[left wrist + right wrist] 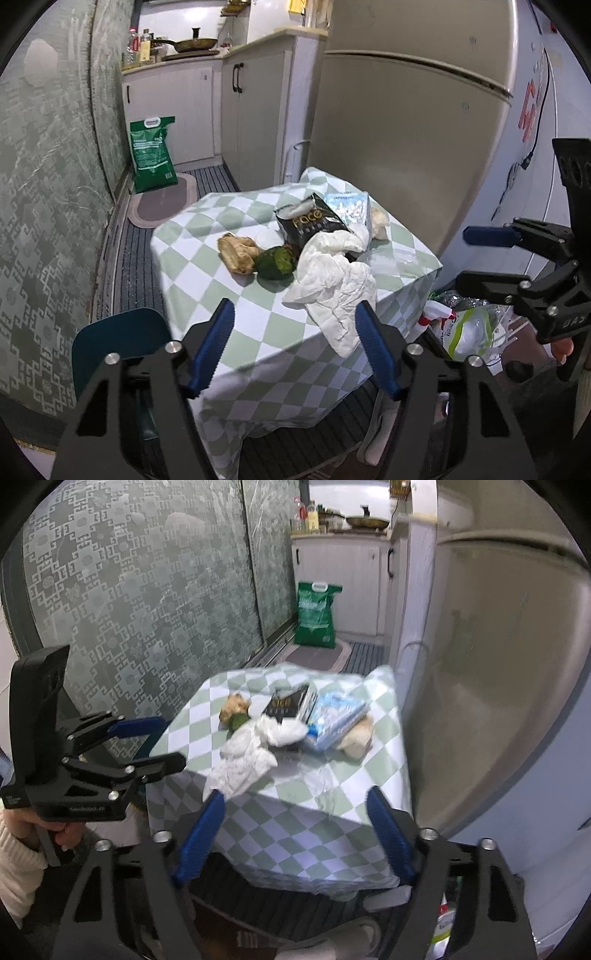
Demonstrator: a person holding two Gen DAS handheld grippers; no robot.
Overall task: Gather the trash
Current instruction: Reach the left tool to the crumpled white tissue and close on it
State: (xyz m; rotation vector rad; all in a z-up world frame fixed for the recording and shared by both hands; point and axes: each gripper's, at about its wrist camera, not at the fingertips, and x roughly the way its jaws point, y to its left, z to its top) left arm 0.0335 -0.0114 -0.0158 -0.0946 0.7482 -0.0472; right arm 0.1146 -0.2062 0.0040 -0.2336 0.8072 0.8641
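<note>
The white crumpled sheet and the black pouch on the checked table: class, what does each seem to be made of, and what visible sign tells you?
White crumpled sheet: probably tissue or thin paper, matt; it shows soft, fine creases with no shine and droops over the table edge. Black pouch: likely plastic or foil film, slightly glossy, with printed gold lettering and stiff, angular folds.
</note>
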